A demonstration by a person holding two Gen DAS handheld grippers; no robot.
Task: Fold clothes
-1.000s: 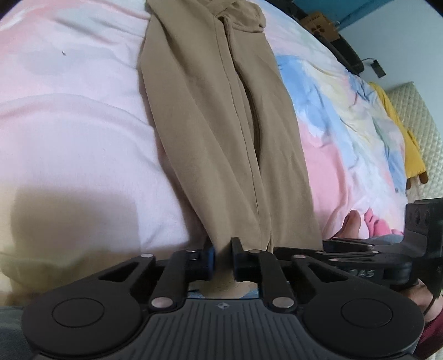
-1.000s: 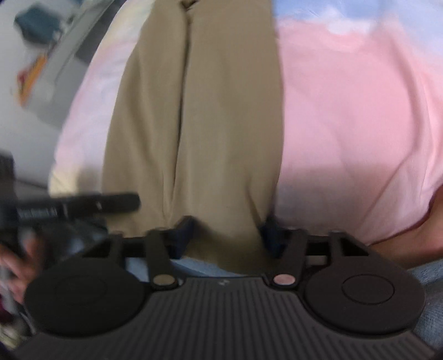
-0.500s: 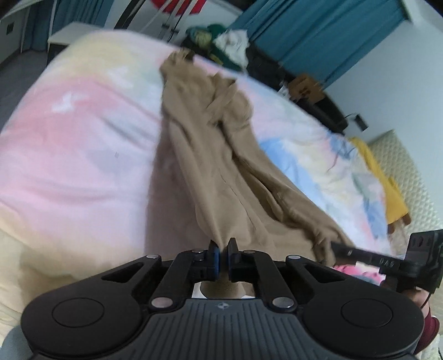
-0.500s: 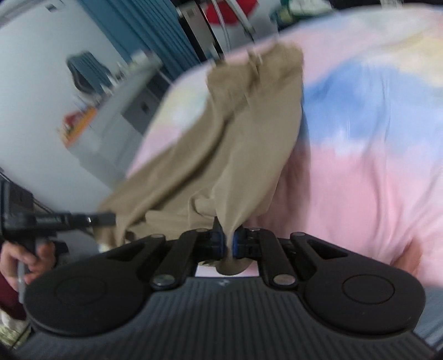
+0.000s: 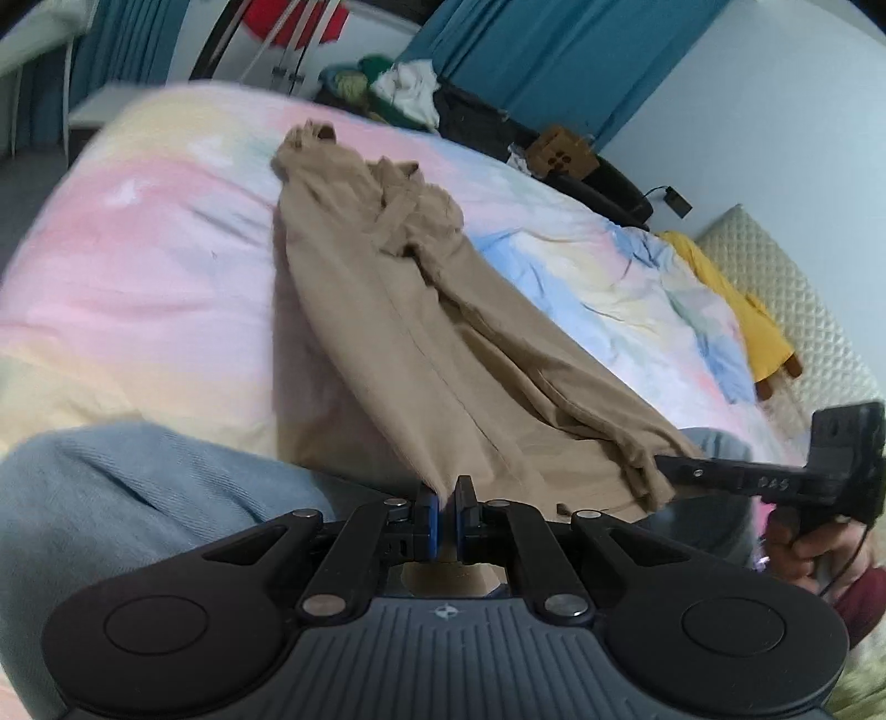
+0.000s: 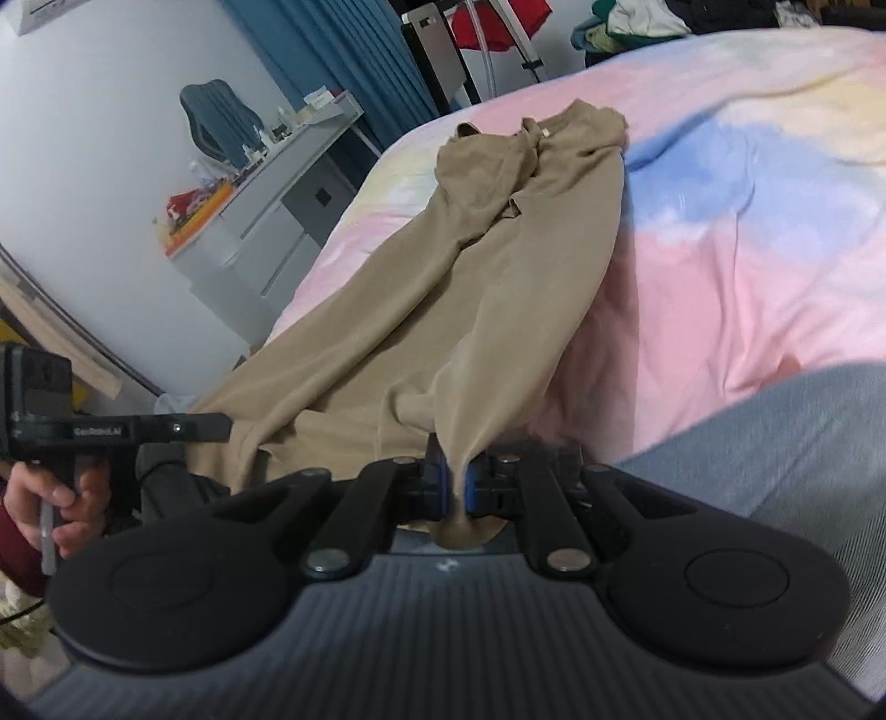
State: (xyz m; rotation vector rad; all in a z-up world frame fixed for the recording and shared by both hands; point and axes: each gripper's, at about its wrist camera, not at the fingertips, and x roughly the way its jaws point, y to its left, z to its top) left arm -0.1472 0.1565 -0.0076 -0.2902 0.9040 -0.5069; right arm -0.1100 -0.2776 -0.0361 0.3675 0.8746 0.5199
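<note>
Tan trousers [image 5: 421, 310] lie lengthwise on a pastel pink, blue and yellow bedspread [image 5: 133, 266], waistband at the far end, legs stretched toward me. My left gripper [image 5: 447, 493] is shut on one leg hem and holds it lifted off the bed. My right gripper [image 6: 455, 471] is shut on the other hem of the trousers [image 6: 498, 266], also lifted. Each gripper shows in the other's view, the right one [image 5: 664, 471] at the right and the left one [image 6: 221, 427] at the left, with cloth sagging between them.
My blue-jeaned knees [image 5: 111, 487] press against the bed's near edge. A yellow garment [image 5: 731, 310] lies by the quilted headboard [image 5: 786, 299]. A grey desk with clutter [image 6: 266, 183] stands left of the bed. Clothes are piled by blue curtains [image 5: 531, 50] beyond it.
Both grippers closed on the trouser hems, the right from wide open, and lifted them back off the bed. The views tilted up from the bedspread to the room.
</note>
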